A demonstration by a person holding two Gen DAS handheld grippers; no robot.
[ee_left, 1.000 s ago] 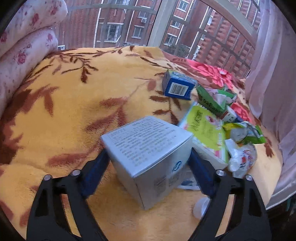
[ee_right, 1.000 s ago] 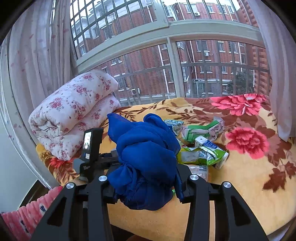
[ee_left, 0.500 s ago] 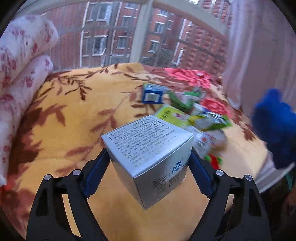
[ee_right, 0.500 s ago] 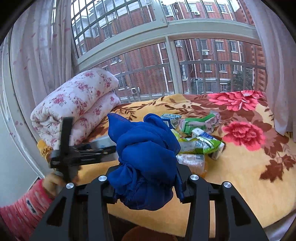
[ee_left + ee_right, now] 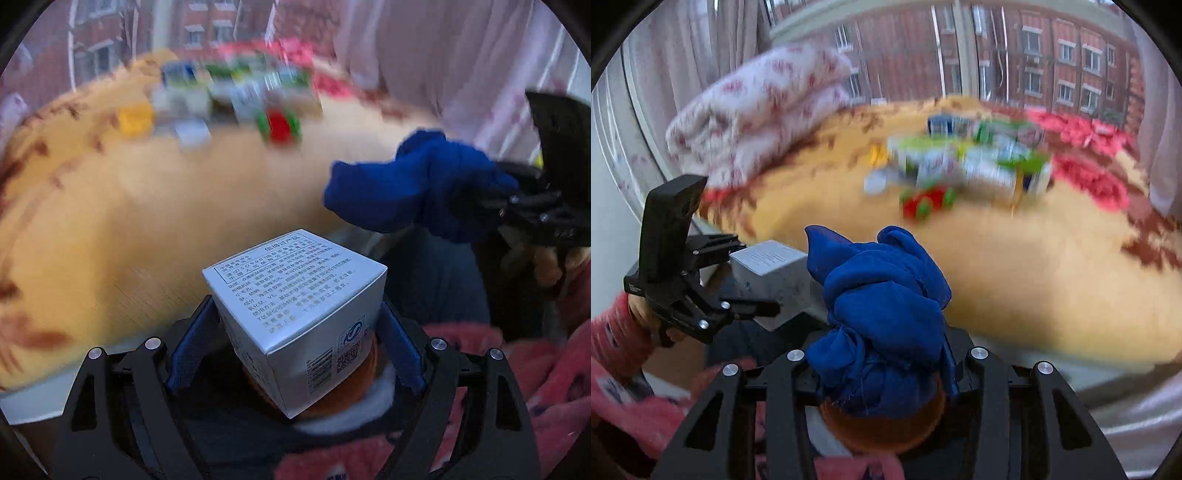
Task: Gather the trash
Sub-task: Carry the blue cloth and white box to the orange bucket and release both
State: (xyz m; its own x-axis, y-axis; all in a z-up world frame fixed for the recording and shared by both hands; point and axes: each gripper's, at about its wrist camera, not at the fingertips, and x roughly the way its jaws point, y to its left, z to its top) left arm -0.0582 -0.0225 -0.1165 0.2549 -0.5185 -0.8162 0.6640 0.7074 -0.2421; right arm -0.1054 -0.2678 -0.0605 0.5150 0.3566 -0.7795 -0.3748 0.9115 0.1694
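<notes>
Left wrist view: the left gripper (image 5: 295,332) pinches a white box (image 5: 295,314) between its two blue pads, one pad on each side of the box. The box sits tilted, one corner toward the camera, its printed top face up and a barcode on the lower side. Under the box there is a round orange-brown shape (image 5: 354,387) with a white edge; what it is cannot be told. Beyond the box lies a yellow blanket (image 5: 147,221), blurred. On its far part lies a pile of trash (image 5: 240,99), well apart from the box: green, white, red and yellow packets, too blurred to name. At right, the right gripper (image 5: 491,195) holds a blue cloth (image 5: 417,192), which sticks out toward the blanket. A hand (image 5: 543,258) with a pink sleeve carries it.

Right wrist view: the right gripper (image 5: 886,354) is closed on the blue cloth (image 5: 882,306), a bunched wad that fills the gap between the fingers and rises above them. The same orange-brown shape (image 5: 882,428) shows just below the cloth. At left, the left gripper (image 5: 738,280) grips the white box (image 5: 772,273), just beside the cloth. The pile of trash (image 5: 960,166) lies on the blanket (image 5: 1034,277), well beyond both grippers. A rolled floral quilt (image 5: 757,110) lies at the far left by the window.
</notes>
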